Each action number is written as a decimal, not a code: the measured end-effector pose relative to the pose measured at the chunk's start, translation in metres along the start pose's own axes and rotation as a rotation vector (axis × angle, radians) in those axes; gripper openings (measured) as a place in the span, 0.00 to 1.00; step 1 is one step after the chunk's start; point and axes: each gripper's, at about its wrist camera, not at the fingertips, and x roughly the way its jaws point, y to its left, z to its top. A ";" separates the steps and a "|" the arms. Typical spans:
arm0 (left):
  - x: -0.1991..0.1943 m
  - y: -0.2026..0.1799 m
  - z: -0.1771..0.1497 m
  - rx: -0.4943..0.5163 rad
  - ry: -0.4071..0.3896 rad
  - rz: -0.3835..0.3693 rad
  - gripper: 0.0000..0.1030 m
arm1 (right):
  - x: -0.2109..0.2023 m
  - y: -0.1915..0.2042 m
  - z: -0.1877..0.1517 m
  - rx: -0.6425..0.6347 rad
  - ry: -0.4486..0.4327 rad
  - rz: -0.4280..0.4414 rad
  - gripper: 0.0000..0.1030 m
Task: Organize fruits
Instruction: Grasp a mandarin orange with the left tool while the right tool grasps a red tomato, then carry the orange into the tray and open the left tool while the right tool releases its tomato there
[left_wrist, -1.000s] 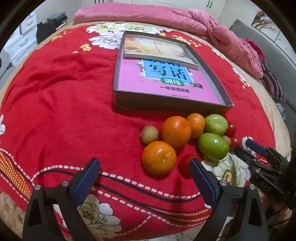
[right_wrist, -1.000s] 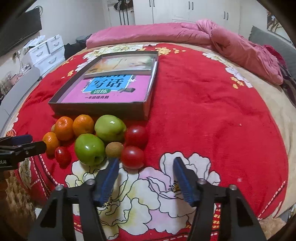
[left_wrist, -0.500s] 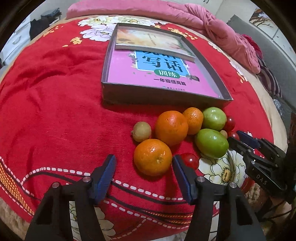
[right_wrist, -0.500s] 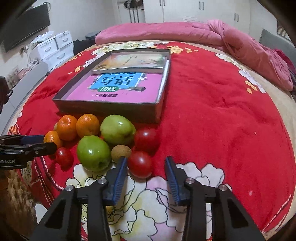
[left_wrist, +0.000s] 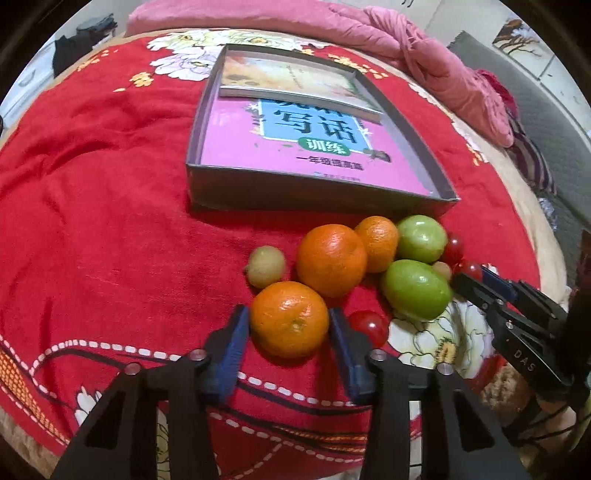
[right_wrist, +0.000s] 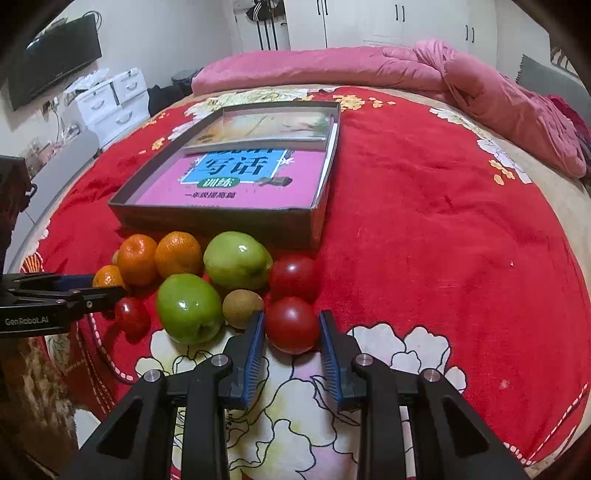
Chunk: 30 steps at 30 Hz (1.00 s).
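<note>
Left gripper (left_wrist: 290, 323) closing around the nearest orange (left_wrist: 289, 319) at lower centre; right gripper (right_wrist: 291, 326) clamps a tomato (right_wrist: 291, 324) — the box (right_wrist: 221, 218) lies beyond, toward the upper frame.

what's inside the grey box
A pink book lies flat in the box, with a second book on its far end. Anything beneath them is hidden.

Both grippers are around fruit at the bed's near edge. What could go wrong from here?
1. The left gripper is closing on the near orange, which seems to touch the bigger orange and lies beside a small tomato; lifting may roll them.
2. The right gripper is shut on a red tomato; hard squeezing might bruise it.
3. The box holds books, so fruit may roll on their flat covers.
</note>
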 end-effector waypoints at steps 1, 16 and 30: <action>0.000 -0.001 0.000 0.004 -0.002 -0.001 0.44 | -0.002 0.000 0.000 0.004 -0.007 0.005 0.29; -0.037 0.004 0.001 -0.008 -0.066 -0.036 0.43 | -0.027 -0.001 0.008 0.042 -0.122 0.055 0.29; -0.063 0.008 0.050 -0.041 -0.185 -0.003 0.43 | -0.036 0.014 0.040 0.018 -0.209 0.103 0.29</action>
